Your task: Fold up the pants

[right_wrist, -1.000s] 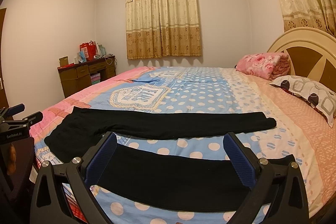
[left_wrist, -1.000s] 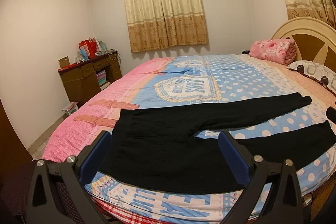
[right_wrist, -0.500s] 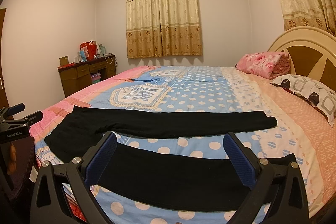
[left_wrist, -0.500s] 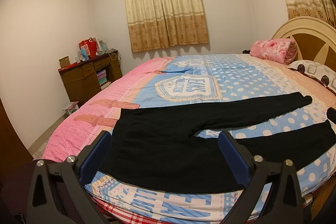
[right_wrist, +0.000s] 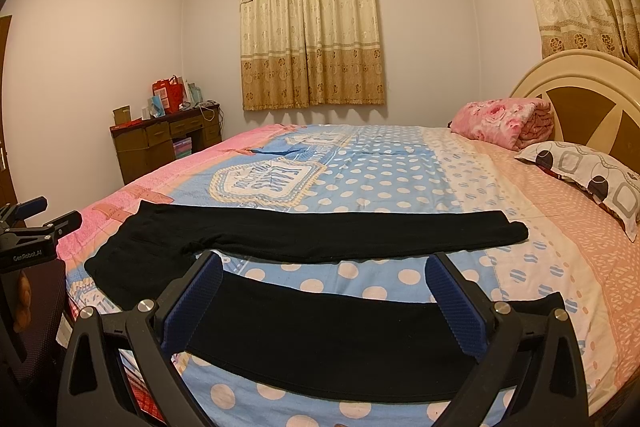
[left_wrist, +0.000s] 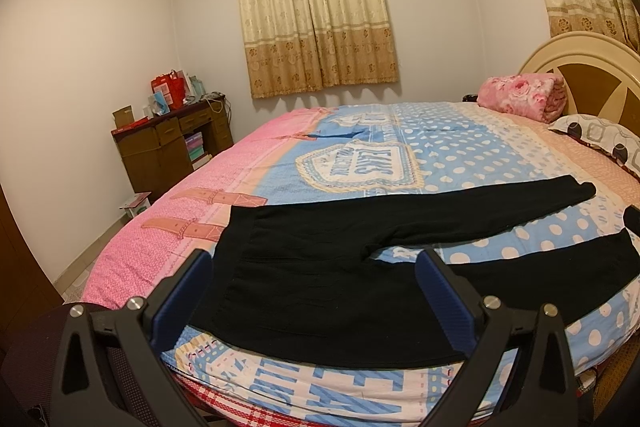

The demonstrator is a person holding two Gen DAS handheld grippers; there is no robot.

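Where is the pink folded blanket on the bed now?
In both views the pink blanket lies at the far right of the bed, against the headboard, just behind the patterned pillow.

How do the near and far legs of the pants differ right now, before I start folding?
The far leg shows whole, cuff included, lying further up the bed; the near leg is at the bed's edge, partly hidden behind the open right tongs. The far leg's cuff reaches nearer the pillow than the near leg's. Both are black, flat and unfolded, joined at the waist.
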